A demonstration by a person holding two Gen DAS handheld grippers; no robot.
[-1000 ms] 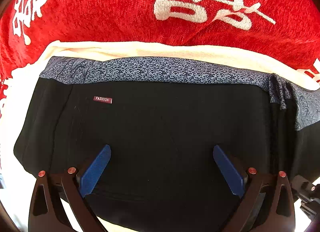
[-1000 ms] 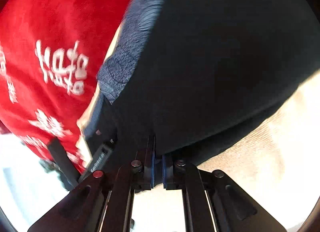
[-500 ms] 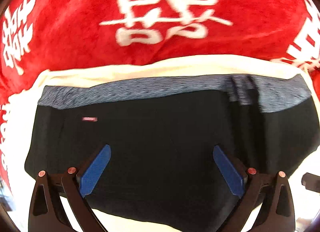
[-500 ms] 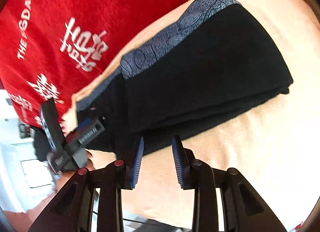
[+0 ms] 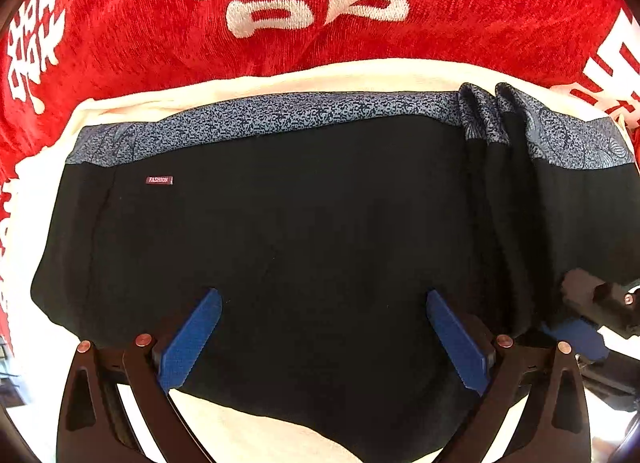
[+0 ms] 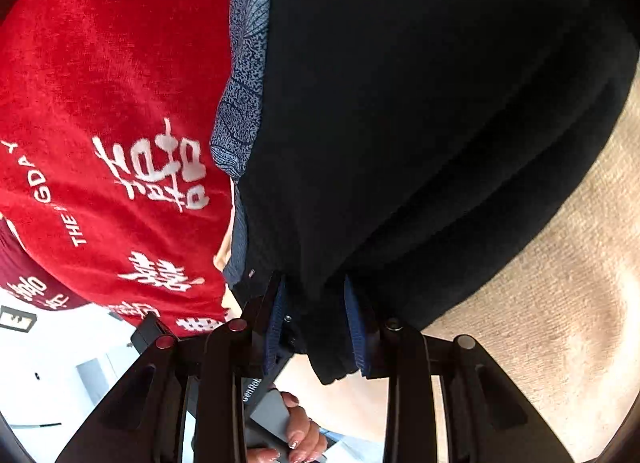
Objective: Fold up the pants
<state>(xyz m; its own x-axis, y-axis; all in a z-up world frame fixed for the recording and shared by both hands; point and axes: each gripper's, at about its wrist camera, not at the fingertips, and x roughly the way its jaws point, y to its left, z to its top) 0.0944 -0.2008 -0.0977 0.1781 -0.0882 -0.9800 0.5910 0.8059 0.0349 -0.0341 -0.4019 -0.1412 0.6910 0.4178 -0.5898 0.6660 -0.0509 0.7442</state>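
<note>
The folded black pants with a blue-grey patterned waistband and a small "FASHION" tag lie on a cream cloth. My left gripper is open wide, its blue pads over the near part of the pants. In the right wrist view the pants fill the frame. My right gripper stands partly open around the thick near edge of the folded stack; the fabric sits between the pads, and whether they press it I cannot tell.
A red plush blanket with white characters lies beyond the cream cloth, and shows at left in the right wrist view. The other gripper's body shows at the pants' right edge. A hand holds a handle below.
My right gripper released the pants, drew back and opened, then came back in over the stack's near edge. The left gripper stayed open over the pants, shifting slightly.
</note>
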